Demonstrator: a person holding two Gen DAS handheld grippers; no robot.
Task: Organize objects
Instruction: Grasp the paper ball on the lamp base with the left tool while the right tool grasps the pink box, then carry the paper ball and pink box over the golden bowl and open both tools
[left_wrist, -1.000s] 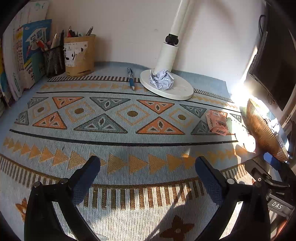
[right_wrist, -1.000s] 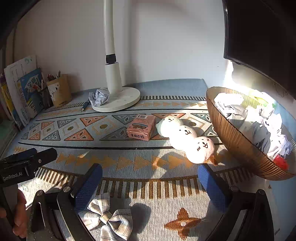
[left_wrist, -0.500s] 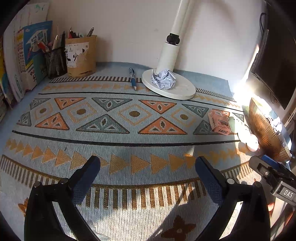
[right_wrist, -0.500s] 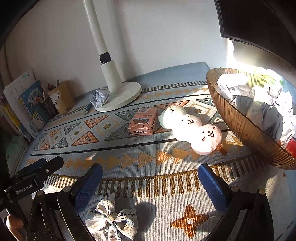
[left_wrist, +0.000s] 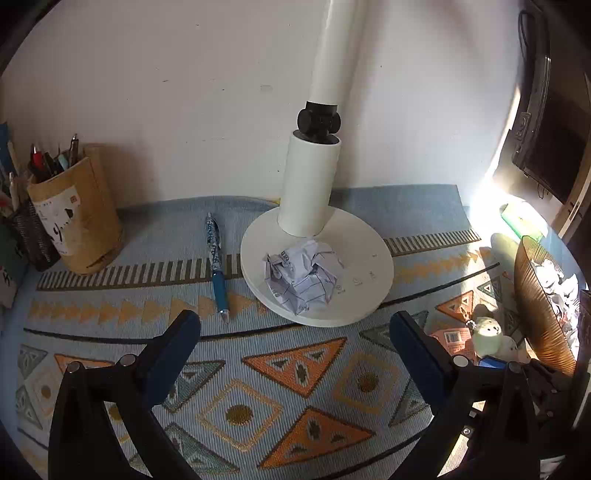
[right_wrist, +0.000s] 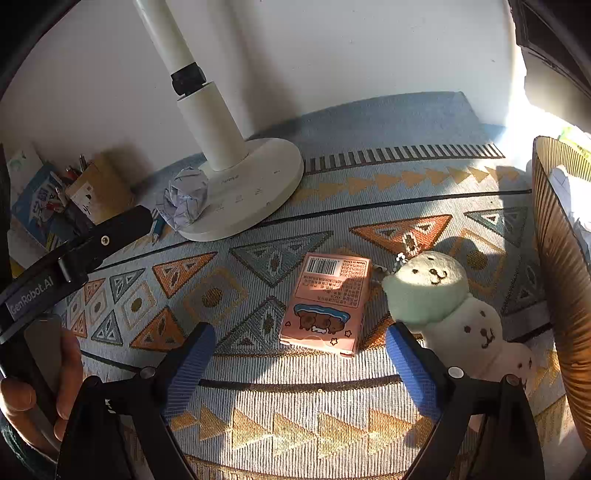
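Observation:
A crumpled paper ball (left_wrist: 301, 277) lies on the white lamp base (left_wrist: 365, 266), with a blue pen (left_wrist: 218, 266) on the mat to its left. My left gripper (left_wrist: 293, 321) hovers open just in front of the ball, with nothing between its fingers. In the right wrist view a pink card box (right_wrist: 327, 299) lies flat on the mat. My right gripper (right_wrist: 301, 328) stands over its near end with the jaws closing. The box sits between the blue pads, which do not touch it. A plush toy of three soft balls (right_wrist: 436, 291) lies right of the box.
A ribbed brown bowl (right_wrist: 561, 266) filled with crumpled paper stands at the right edge. Two pen holders (left_wrist: 74, 218) and books stand at the back left by the wall. A dark monitor (left_wrist: 550, 140) hangs at the upper right. A hand (right_wrist: 22, 402) holds the left gripper's body.
Both grippers moved forward over the mat: the left toward the lamp base and paper ball, the right up to the pink box. The bow at the right gripper's near edge is out of view.

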